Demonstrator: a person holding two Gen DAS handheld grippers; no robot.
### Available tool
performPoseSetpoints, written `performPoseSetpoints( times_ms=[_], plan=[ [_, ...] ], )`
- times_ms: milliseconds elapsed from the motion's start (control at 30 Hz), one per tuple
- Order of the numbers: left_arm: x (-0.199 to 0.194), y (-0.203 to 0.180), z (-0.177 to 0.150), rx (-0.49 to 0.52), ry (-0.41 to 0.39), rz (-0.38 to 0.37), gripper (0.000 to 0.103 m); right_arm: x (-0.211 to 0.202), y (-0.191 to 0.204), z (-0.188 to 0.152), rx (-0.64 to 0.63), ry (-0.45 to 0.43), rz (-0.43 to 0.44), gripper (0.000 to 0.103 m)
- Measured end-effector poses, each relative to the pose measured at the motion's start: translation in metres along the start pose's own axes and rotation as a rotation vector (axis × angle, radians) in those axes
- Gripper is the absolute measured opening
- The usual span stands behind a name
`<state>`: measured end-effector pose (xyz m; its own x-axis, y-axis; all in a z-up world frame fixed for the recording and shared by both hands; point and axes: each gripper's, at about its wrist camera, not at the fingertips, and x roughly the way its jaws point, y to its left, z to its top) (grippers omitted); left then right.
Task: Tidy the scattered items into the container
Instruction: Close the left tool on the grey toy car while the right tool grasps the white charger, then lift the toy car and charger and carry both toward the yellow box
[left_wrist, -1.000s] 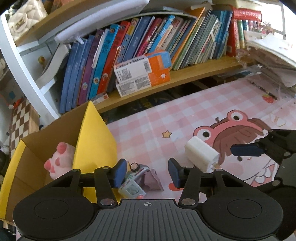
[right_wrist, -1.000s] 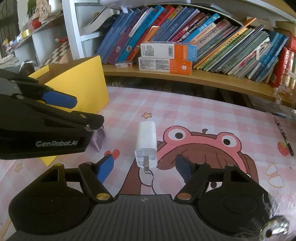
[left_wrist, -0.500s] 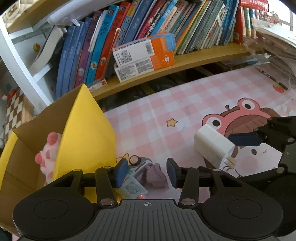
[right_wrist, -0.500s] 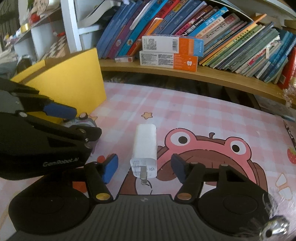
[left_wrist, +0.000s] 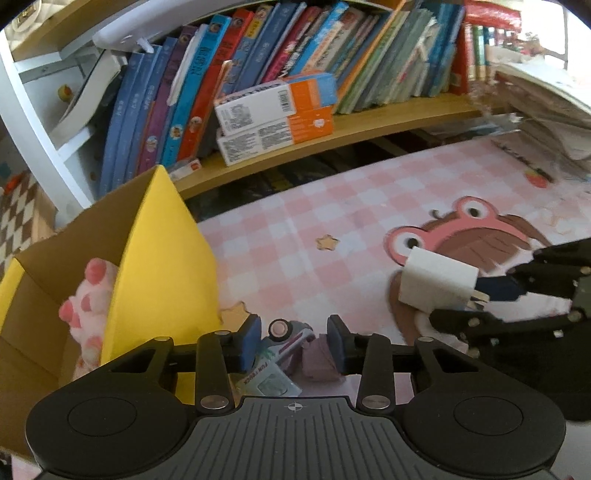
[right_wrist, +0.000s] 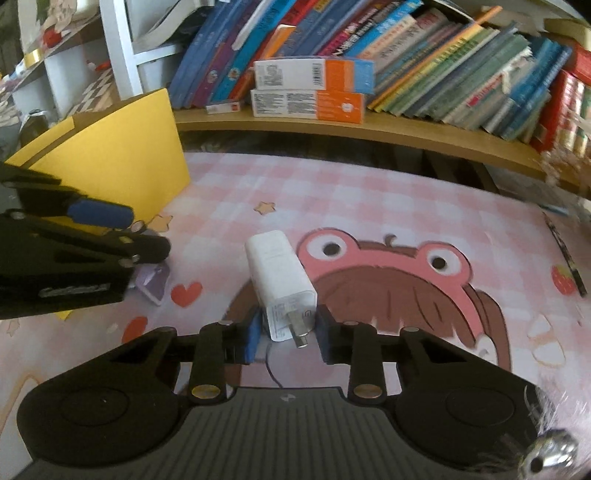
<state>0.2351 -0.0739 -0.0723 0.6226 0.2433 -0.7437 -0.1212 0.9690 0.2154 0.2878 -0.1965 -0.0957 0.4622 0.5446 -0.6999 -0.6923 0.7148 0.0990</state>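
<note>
My right gripper (right_wrist: 286, 334) is shut on a white wall charger (right_wrist: 281, 273) at its plug end; the charger is tilted and its far end is raised. It also shows in the left wrist view (left_wrist: 436, 286). My left gripper (left_wrist: 293, 343) has its jaws closed around a small toy truck (left_wrist: 284, 339) and a mauve piece (left_wrist: 319, 360) lying on the mat beside the yellow cardboard box (left_wrist: 162, 258). A pink plush toy (left_wrist: 86, 295) lies inside the box. The box also shows in the right wrist view (right_wrist: 110, 158).
A pink checked mat with a frog cartoon (right_wrist: 388, 258) covers the table. A wooden shelf (right_wrist: 369, 129) of books and orange-white cartons (right_wrist: 310, 88) runs along the back. A pencil (right_wrist: 565, 254) lies at the mat's right edge.
My right gripper has closed on the charger and tilted it up off the mat. My left gripper has moved in over the toy truck and narrowed its jaws around it.
</note>
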Motion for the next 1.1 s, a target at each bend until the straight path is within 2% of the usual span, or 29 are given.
performPoseSetpoints(
  times_ms=[167, 333, 433, 500, 600, 767, 933, 1067, 1100],
  plan=[
    [-0.016, -0.005, -0.009, -0.026, -0.02, -0.073, 0.037, -0.012, -0.006, -0.009, 0.019, 0.016, -0.012, 0.029],
    [-0.018, -0.008, -0.009, -0.006, -0.015, -0.084, 0.041, -0.013, -0.005, -0.009, 0.006, 0.021, -0.022, 0.031],
    [-0.018, -0.011, -0.009, 0.023, -0.005, -0.086, 0.043, -0.011, -0.003, -0.008, -0.001, 0.012, -0.025, 0.043],
    [-0.018, -0.011, -0.011, 0.031, -0.004, -0.071, 0.051, -0.01, -0.003, -0.006, -0.001, 0.007, -0.027, 0.053],
    [-0.016, -0.008, -0.011, 0.029, 0.0, -0.059, 0.056, -0.007, -0.001, -0.003, -0.012, 0.002, -0.026, 0.057],
    [-0.009, -0.006, -0.013, 0.039, 0.033, -0.062, 0.062, -0.001, 0.0, 0.002, -0.032, -0.002, -0.024, 0.057],
    [-0.003, -0.009, -0.018, 0.073, 0.041, -0.052, 0.062, 0.004, 0.003, 0.002, -0.045, 0.01, -0.017, 0.049],
    [-0.003, -0.005, -0.019, 0.039, 0.038, -0.067, 0.05, 0.004, 0.003, 0.002, -0.052, 0.009, -0.022, 0.04],
    [-0.003, -0.004, -0.019, 0.031, 0.037, -0.07, 0.049, 0.004, 0.003, 0.002, -0.054, 0.008, -0.023, 0.038]
  ],
)
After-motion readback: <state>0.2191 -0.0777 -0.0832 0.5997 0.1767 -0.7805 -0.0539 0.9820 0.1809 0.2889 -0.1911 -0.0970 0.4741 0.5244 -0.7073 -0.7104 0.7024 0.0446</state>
